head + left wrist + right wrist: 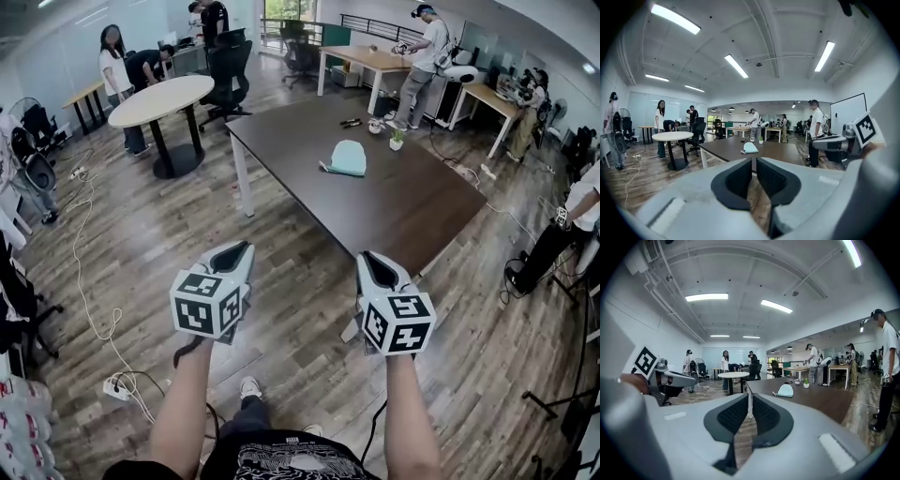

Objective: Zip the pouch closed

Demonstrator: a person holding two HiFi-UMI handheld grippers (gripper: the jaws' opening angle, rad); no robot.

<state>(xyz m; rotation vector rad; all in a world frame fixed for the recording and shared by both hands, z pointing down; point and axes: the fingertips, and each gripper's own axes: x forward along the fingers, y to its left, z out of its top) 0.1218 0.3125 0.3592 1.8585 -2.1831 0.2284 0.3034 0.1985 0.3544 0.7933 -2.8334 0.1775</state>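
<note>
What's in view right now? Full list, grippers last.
pouch: one, pale teal, lying on the dark table, well away from both grippers
dark table: one, brown, ahead of the person
potted plant: one, green in a white pot, table's far end
round table: one, white, far left
office chair: one, black, beside the round table
power strip: one, white, floor at left
people: several, around the room
left gripper: grey, shut, empty
right gripper: grey, shut, empty
</note>
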